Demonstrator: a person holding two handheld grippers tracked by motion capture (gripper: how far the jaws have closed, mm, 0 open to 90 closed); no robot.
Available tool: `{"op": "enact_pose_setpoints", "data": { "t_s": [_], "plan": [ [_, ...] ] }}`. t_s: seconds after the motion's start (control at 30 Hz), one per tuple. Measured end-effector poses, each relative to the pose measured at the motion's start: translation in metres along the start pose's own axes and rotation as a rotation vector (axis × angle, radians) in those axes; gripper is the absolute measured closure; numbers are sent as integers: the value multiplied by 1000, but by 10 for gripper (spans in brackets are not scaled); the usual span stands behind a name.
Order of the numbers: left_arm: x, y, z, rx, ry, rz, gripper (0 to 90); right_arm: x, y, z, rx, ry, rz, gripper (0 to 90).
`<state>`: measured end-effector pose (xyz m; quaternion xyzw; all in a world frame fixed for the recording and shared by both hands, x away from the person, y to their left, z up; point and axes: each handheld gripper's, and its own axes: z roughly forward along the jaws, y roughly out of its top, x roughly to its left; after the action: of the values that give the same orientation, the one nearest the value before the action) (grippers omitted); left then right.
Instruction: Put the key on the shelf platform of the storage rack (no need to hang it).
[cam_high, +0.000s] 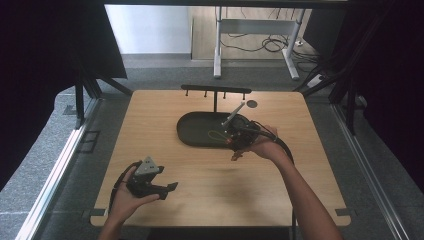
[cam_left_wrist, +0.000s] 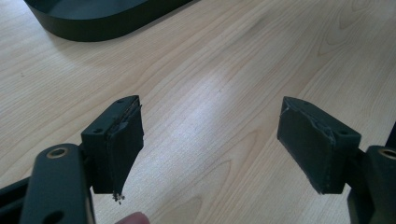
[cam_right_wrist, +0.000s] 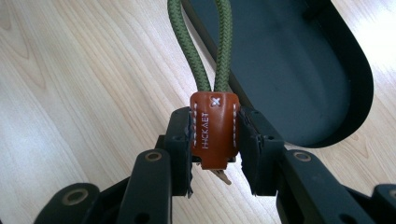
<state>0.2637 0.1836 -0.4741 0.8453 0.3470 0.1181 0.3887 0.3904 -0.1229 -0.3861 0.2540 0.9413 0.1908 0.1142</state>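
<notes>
Tan leather tag pinched in my right gripper — light, its green cord loop limp — my left gripper gapes empty

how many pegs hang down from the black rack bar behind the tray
4, spaced along the black rack bar: one near its left end, one left of the post, one right of it, one near the right end.

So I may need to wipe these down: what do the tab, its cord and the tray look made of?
The tab looks like tan leather, smooth with white stitching and stamped letters. The cord looks like braided olive textile, its weave visible. The tray is matte black, smooth, perhaps plastic or coated metal; I can't tell which.
</notes>
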Motion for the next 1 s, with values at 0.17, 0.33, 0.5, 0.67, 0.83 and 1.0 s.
{"op": "enact_pose_setpoints", "data": {
  "t_s": [0.17, 0.33, 0.5, 0.67, 0.83, 1.0],
  "plan": [
    [0, 0, 0, -2, 1, -1, 229, -5, 3, 2, 10, -5, 9, 669],
    [0, 0, 0, -4, 1, -4, 229, -10, 6, 3, 10, -10, 14, 669],
    [0, 0, 0, -2, 0, 0, 230, -13, 8, 5, 15, -9, 19, 669],
    [0, 0, -1, -4, -1, -1, 229, -17, 11, 7, 24, -17, 22, 669],
    [0, 0, -1, -7, 0, -3, 229, -20, 14, 10, 36, -16, 16, 669],
    [1, 0, -1, -8, -1, -4, 229, -25, 17, 11, 42, -20, 25, 669]
  ]
}}
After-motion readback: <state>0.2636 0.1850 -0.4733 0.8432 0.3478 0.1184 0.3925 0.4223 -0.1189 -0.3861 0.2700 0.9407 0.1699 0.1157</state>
